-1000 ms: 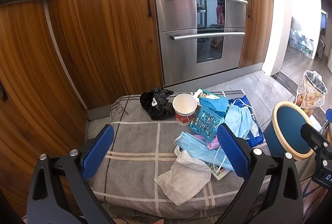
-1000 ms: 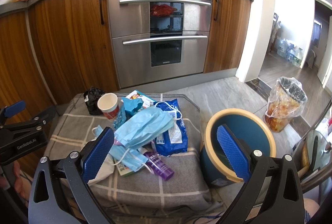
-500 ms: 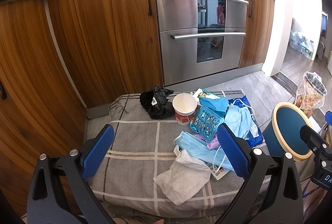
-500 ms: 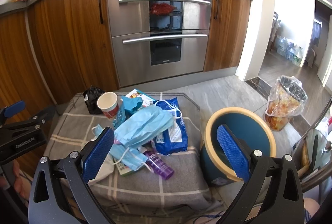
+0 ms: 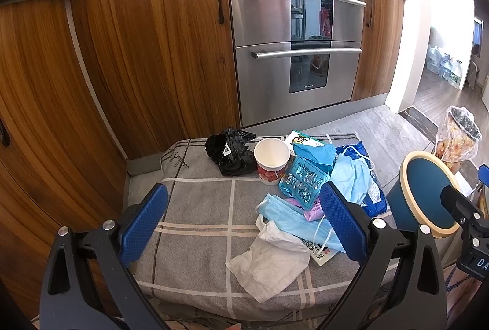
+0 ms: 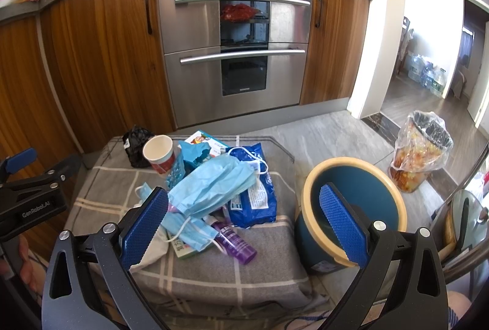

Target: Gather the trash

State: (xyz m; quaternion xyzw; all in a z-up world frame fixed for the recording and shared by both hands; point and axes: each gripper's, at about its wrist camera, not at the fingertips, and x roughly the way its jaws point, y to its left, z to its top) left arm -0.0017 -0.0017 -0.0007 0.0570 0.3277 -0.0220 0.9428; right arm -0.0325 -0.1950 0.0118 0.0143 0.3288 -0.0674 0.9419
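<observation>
Both left gripper (image 5: 243, 221) and right gripper (image 6: 243, 221) stood wide open and empty, crumpled white tissue (image 5: 270, 261) near the checked grey cloth's (image 5: 198, 226) front edge, pleated blue masks (image 6: 211, 188), glossy round bin (image 6: 351, 204) beside its right edge.

Two fisheye views, each looking forward and slightly down from behind its own pair of blue finger pads. The left camera sits to the left, close above a grey checked cloth (image 5: 198, 226), facing wooden cabinets (image 5: 146, 55) and a steel oven (image 5: 293, 55). The right camera sits further right, facing the oven (image 6: 235, 55) squarely, with a blue bin (image 6: 351, 195) near. Both share the cloth (image 6: 275, 253), a paper cup (image 5: 272, 160) (image 6: 159, 153), the bin (image 5: 428, 192) and oven.
</observation>
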